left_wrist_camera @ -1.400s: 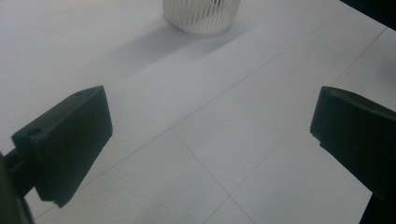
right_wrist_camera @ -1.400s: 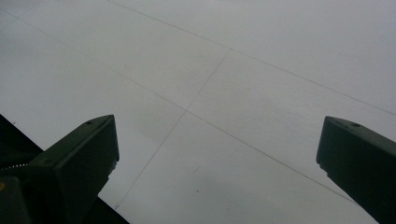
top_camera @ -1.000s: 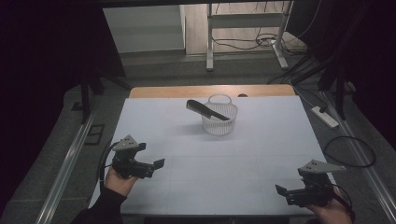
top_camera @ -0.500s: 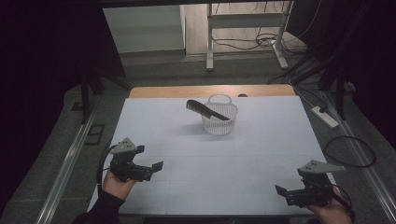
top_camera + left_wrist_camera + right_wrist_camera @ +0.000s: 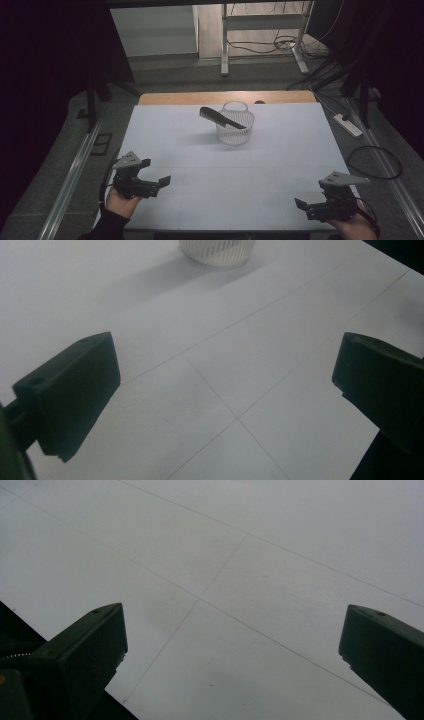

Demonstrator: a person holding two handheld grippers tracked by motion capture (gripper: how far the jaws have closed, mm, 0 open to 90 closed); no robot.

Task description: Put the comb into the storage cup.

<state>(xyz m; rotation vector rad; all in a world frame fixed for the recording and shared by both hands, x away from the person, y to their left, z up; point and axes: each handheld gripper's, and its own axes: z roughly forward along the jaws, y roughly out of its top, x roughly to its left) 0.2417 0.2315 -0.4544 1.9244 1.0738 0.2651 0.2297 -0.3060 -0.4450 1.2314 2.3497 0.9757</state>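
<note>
black comb [image 5: 222, 117] rests across rim of white slatted basket [image 5: 235, 131], far centre of white table [image 5: 210, 200]. looks light, stiff, slippery; grip overhanging end. left gripper [image 5: 161, 182] and right gripper [image 5: 301, 205] near front edge, jaws wide, empty.

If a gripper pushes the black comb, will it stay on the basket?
Probably not. The comb lies across the rim of the small white basket, with one end overhanging, so a push would likely tip it off. It looks thin and stiff. The light-looking basket might also slide.
</note>
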